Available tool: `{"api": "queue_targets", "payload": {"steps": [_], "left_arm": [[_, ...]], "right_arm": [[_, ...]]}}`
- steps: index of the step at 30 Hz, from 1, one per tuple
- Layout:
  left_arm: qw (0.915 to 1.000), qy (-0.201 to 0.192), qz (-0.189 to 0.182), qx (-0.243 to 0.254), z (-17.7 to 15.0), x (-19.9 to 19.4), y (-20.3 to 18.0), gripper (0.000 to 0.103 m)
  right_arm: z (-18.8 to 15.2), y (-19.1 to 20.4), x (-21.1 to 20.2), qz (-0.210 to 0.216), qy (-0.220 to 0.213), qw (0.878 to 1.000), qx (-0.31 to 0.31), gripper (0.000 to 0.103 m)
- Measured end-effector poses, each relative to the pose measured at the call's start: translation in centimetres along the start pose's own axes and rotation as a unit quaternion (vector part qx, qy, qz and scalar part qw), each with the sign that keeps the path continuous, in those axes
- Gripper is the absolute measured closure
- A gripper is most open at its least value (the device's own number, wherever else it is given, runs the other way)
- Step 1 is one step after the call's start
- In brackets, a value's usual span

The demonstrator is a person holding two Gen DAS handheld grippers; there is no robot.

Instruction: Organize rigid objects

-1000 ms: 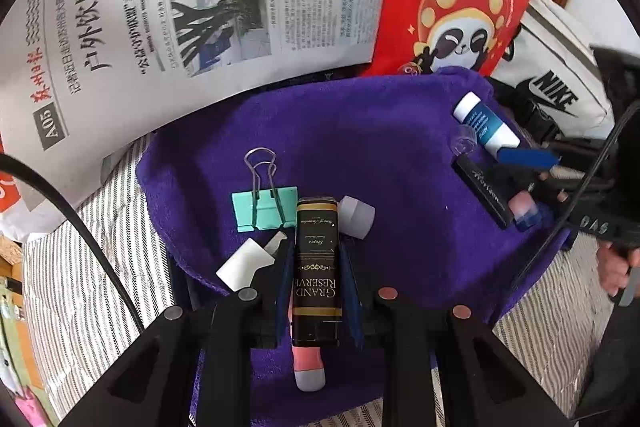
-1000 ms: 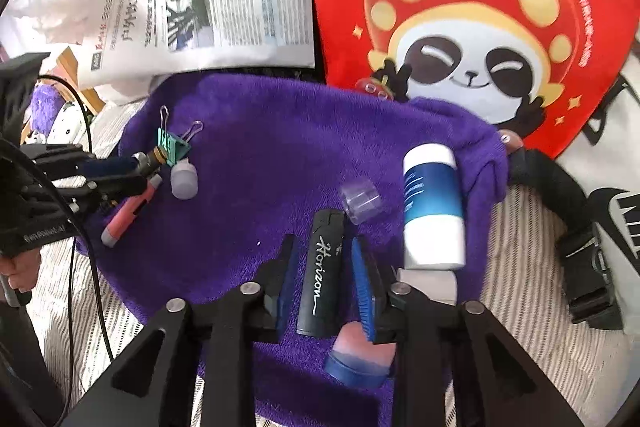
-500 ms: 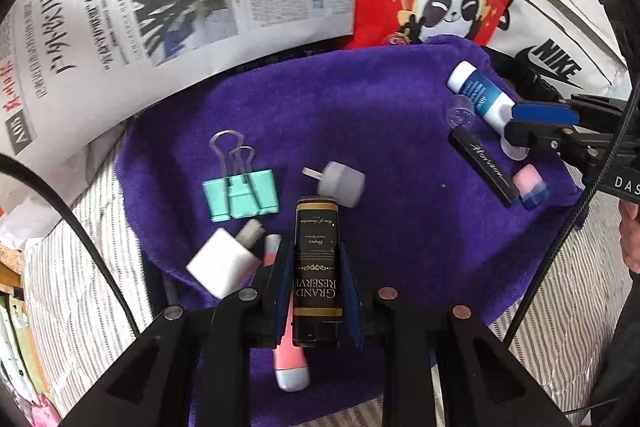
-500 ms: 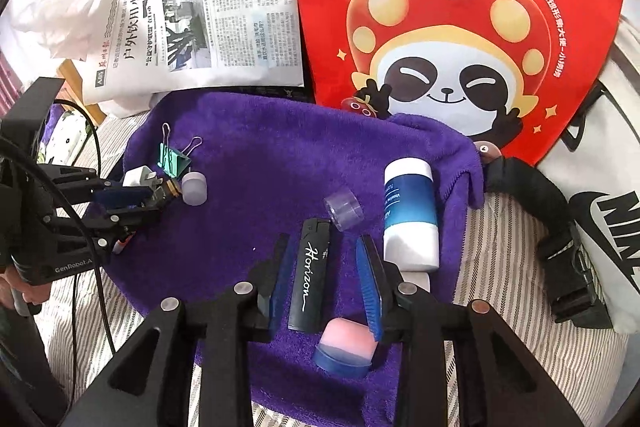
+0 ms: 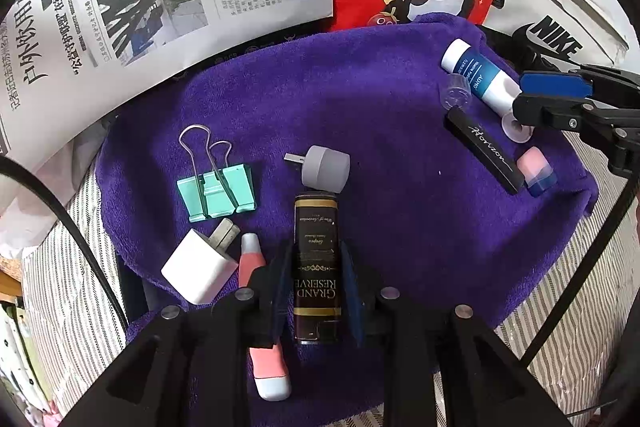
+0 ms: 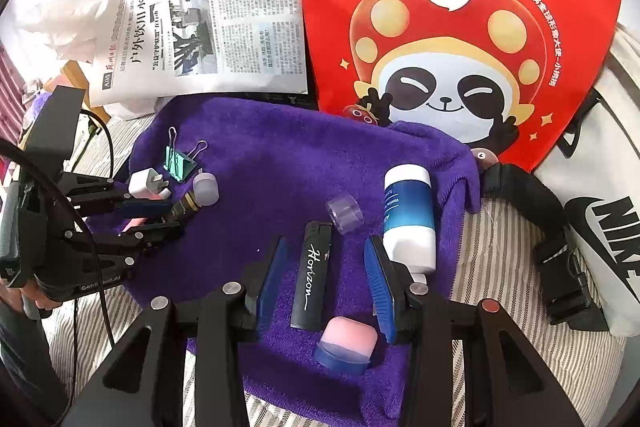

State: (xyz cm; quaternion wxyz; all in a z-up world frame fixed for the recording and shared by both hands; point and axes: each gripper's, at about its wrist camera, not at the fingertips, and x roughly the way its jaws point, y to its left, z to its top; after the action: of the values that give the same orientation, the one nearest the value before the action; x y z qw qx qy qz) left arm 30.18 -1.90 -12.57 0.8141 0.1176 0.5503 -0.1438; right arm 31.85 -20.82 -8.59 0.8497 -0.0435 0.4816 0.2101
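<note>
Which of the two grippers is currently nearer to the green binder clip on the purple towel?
Left. The left gripper sits just beside the green binder clip, its jaws opening around a black lighter; the right gripper straddles items across the towel.

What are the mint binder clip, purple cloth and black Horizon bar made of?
Mint-green binder clip: painted sheet metal with bare wire handles, going by its glossy sheen. Purple cloth: soft terry-like textile with a fuzzy matte nap. Black bar lettered "Horizon": probably plastic, satin finish with white script; metal cannot be ruled out.
</note>
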Motion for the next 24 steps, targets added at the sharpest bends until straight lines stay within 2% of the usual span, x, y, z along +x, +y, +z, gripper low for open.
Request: {"api": "queue_targets", "payload": {"steps": [4, 8, 11, 12, 13, 15, 18, 20, 24], "left_arm": [[1.0, 0.005, -0.008, 0.001, -0.2, 0.0, -0.1, 0.065], [0.9999, 0.01, -0.011, -0.003, -0.5, -0.5, -0.2, 0.063], [0.9998, 0.009, -0.016, -0.01, -0.8, -1.8, -0.1, 0.058], [0.9998, 0.007, -0.011, -0.014, -0.9, -2.4, 0.0, 0.05], [0.9998, 0.004, -0.004, -0.018, -1.1, -3.0, 0.0, 0.036], [0.9995, -0.01, 0.006, -0.03, -1.4, -4.2, 0.3, 0.022], [0.9988, -0.015, 0.006, -0.047, -2.1, -5.8, 0.6, 0.019], [0.9982, -0.017, 0.021, -0.054, -2.6, -7.0, 0.6, 0.017], [0.9953, -0.041, 0.039, -0.079, -3.8, -9.7, 0.3, 0.008]], "right_arm": [[-0.1, -0.1, -0.1, -0.001, 0.002, 1.0, 0.0, 0.061], [-0.2, -0.5, -0.3, -0.002, 0.006, 1.0, 0.003, 0.057], [-0.2, -1.0, -0.9, 0.001, 0.003, 1.0, 0.01, 0.055], [-0.1, -1.1, -1.1, 0.002, 0.001, 1.0, 0.011, 0.053], [-0.1, -1.1, -1.5, 0.004, -0.001, 1.0, 0.013, 0.05], [-0.1, -1.0, -2.2, 0.005, -0.008, 1.0, 0.012, 0.041], [0.0, -0.7, -3.3, 0.014, -0.025, 1.0, 0.013, 0.027], [0.2, -0.5, -3.7, 0.015, -0.023, 0.999, 0.02, 0.018], [0.4, 0.4, -4.5, -0.015, -0.016, 1.0, 0.014, 0.004]]}}
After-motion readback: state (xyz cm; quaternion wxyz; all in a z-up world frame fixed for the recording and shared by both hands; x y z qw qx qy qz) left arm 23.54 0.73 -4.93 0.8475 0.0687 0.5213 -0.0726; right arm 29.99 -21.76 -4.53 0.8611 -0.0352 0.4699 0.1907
